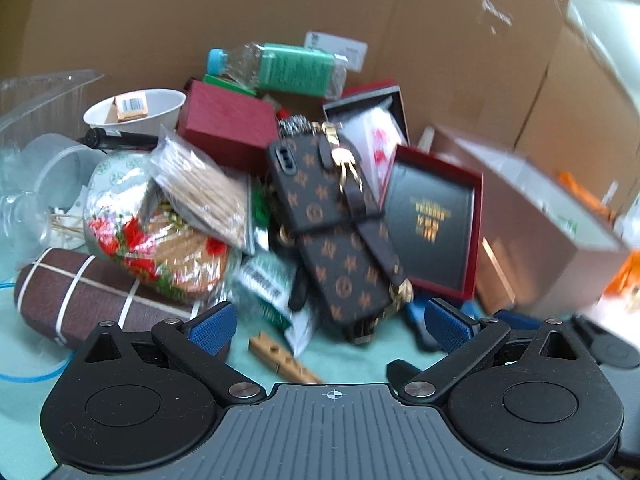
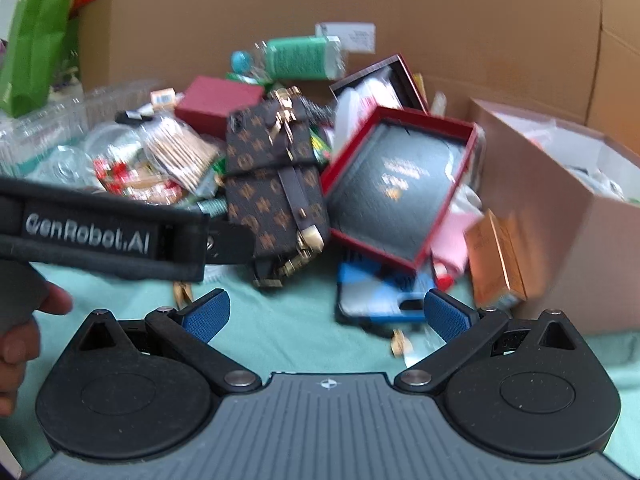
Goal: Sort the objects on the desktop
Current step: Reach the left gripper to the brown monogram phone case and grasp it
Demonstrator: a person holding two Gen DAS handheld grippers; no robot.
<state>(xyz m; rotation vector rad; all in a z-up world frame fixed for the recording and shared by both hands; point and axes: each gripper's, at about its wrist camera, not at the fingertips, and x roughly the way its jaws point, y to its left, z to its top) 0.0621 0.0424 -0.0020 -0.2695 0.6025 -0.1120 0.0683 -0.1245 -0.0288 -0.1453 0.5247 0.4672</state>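
Both tools are held with their blue pads spread wide and nothing between them: the left gripper [image 1: 327,322] is poised over the teal cloth [image 1: 352,360] just short of the pile, and the right gripper [image 2: 326,312] likewise over the same cloth. The brown monogram phone case [image 1: 332,240] is seen lying in the middle of the heap, just beside the open red box [image 1: 438,226] with its dark insert, while a plastic bottle [image 1: 280,65] is propped behind against the cardboard wall [image 1: 200,8]. A blue-edged object [image 2: 380,296], possibly another phone case though blurred, lies in front of the red box near the right pad.
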